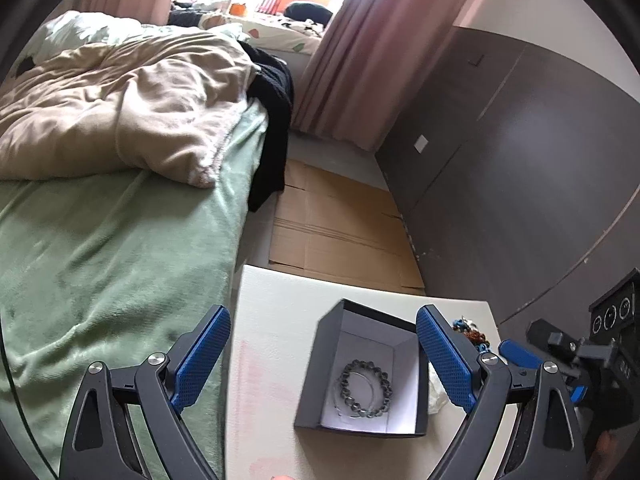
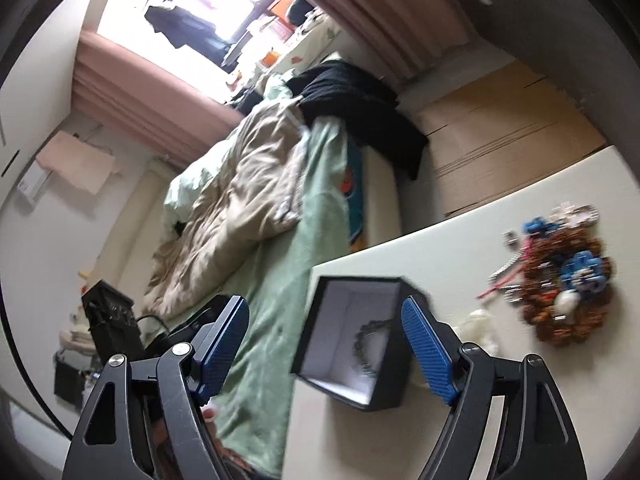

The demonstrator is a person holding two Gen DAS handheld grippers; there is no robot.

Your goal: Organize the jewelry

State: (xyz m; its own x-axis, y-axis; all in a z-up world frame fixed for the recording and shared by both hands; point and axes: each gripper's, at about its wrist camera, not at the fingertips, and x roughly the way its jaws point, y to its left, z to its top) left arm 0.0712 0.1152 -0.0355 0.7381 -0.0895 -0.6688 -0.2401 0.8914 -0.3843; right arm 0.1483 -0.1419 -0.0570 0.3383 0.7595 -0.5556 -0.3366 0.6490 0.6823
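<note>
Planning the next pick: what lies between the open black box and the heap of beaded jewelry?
A small crumpled whitish wad lies on the pale tabletop between the open black box and the jewelry heap, clearest in the right wrist view.

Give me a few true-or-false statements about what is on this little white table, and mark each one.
1. A dark beaded bracelet lies inside the open black box. True.
2. The left tool is clamped on the bracelet. False: its jaws are wide open and hold nothing.
3. A heap of brown and blue jewelry sits on the table, outside the box. True.
4. The box has its lid on. False: it is open and its white lining shows.
5. The right tool holds a necklace. False: it is open and empty.
</note>
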